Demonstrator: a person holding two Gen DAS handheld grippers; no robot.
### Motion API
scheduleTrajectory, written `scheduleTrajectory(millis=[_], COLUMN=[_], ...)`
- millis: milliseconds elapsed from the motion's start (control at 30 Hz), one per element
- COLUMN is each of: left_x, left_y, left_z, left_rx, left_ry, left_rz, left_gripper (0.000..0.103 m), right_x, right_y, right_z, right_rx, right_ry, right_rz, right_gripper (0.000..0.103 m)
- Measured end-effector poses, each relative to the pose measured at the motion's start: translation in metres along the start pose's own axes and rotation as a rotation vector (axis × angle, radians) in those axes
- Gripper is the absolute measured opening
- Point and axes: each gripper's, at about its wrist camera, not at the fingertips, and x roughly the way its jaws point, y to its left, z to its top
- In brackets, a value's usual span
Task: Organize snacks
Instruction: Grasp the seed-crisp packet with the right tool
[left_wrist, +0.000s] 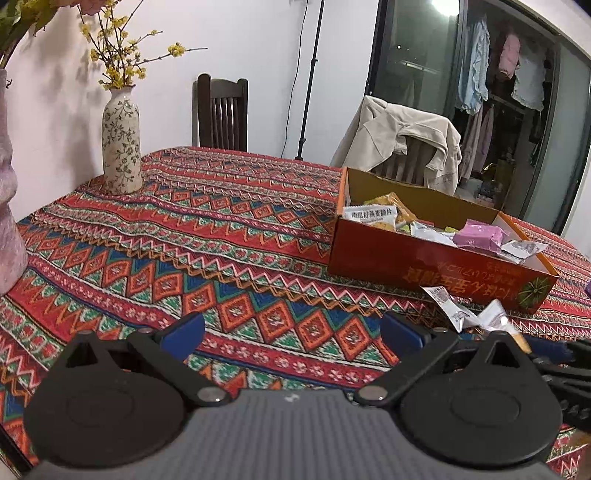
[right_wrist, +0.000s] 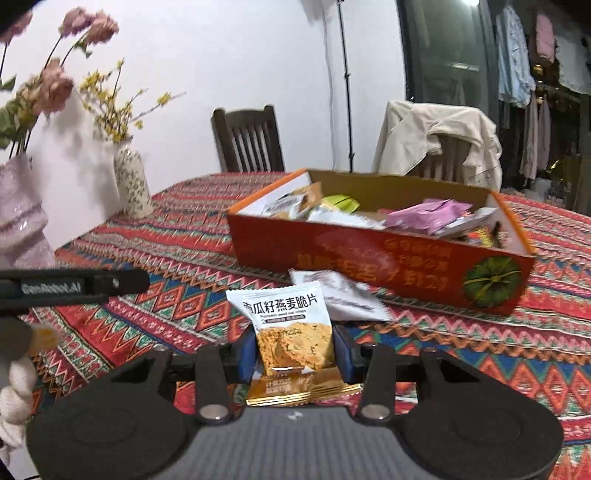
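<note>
A: What's the right gripper (right_wrist: 295, 354) got?

B: A small snack packet (right_wrist: 291, 332), white on top with an orange picture of oat crisps. The blue pads are clamped on its two sides, about halfway down, and it stands upright between them, above the tabletop (right_wrist: 184, 236).

A: How do you reckon it handles?

B: Light, I'd say, and soft: a puffed foil pouch with brittle crisps inside. The film looks slick, so a grip across the middle as now seems sounder than pinching the crimped edge, but a hard squeeze could crush what's in it.

A: And the box?

B: The orange box (right_wrist: 380, 262) sits just beyond, open-topped, with several packets already in it. Another white packet (right_wrist: 343, 295) lies flat on the cloth against the box's near wall.

A: The pose?

B: The right gripper tips down somewhat, aimed at the box's near wall. The left gripper (left_wrist: 291, 332) has its fingers wide apart with nothing between them, tilted down over bare cloth to the left of the box (left_wrist: 424, 266).
</note>
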Motion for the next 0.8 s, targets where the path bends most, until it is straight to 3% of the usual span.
scheduleTrajectory(millis=[433,800], left_x=[0.005,0.038], left_y=[-0.042,-0.090], left_z=[0.000,0.009], left_rx=[0.039,0.098], left_ry=[0.006,0.047], left_rz=[-0.019,-0.056], left_gripper=[0.103,0.103], right_x=[-0.005,0.013], right_y=[-0.067,-0.100], right_z=[0.005,0.000], right_rx=[0.088,0.152], right_ry=[-0.036,-0.059], right_rz=[-0.102,-0.156], right_gripper=[0.041,0.041])
